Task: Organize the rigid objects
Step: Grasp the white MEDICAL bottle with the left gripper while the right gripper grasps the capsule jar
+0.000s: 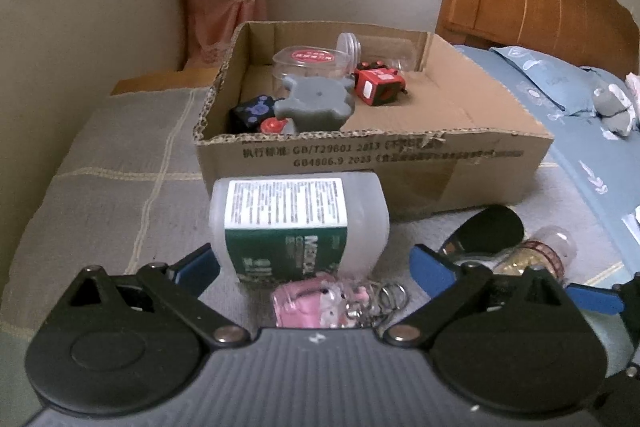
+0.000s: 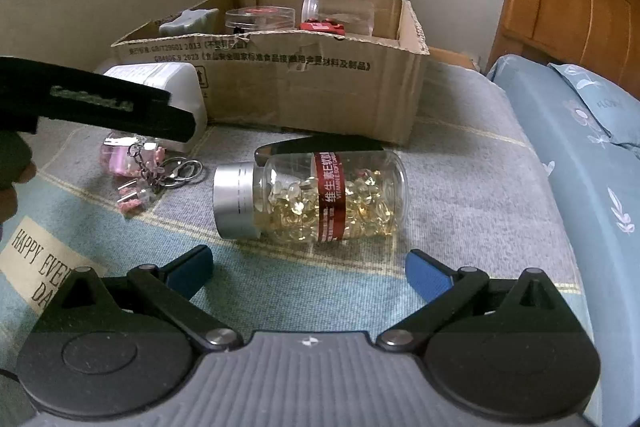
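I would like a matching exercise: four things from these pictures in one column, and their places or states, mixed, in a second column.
Things:
1. white bottle
2. capsule jar
3. red toy car
4. pink keychain

Places or states:
A. inside the cardboard box
B. on its side, silver cap to the left
C. lying between the open fingers of the left hand-held gripper
D. on the blanket, with metal rings attached

Pairs: 1-C, 2-B, 3-A, 4-D

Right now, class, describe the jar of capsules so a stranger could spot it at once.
Find the cardboard box on the bed. In front of it, on the grey checked blanket, a clear jar lies on its side. Unlike the white bottle and pink keyring nearby, it holds golden capsules, with a silver lid and red label.
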Action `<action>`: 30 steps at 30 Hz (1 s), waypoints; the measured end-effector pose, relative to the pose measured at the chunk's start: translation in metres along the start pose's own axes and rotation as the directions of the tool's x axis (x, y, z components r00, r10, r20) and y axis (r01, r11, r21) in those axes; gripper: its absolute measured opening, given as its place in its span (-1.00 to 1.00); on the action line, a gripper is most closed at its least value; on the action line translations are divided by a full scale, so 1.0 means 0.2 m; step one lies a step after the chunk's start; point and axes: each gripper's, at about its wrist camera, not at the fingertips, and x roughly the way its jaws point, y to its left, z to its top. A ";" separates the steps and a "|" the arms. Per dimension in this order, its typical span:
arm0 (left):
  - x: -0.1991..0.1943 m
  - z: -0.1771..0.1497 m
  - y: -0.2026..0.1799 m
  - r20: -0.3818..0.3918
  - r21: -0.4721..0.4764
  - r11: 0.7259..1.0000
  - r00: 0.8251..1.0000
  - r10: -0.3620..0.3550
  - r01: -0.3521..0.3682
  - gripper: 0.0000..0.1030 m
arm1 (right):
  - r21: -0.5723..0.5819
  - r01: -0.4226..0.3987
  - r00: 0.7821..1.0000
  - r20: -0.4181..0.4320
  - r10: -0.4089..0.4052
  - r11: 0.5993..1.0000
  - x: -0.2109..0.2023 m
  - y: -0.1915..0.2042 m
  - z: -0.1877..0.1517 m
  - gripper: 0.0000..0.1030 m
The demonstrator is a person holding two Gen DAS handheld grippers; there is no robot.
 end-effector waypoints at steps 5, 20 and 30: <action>0.03 0.01 0.01 0.002 0.013 1.000 1.000 0.015 -0.015 0.80 | -0.001 0.000 1.000 -0.005 0.000 1.000 0.01 0.00 0.01 1.00; -0.03 -0.02 0.14 -0.059 -0.036 0.999 0.998 -0.011 0.008 0.61 | 0.018 0.019 1.000 0.008 -0.019 1.000 0.01 0.01 0.01 1.00; -0.16 -0.13 0.23 -0.054 0.002 0.999 0.998 0.041 -0.041 0.62 | 0.032 0.034 0.999 0.013 -0.035 0.999 0.02 0.02 0.01 1.00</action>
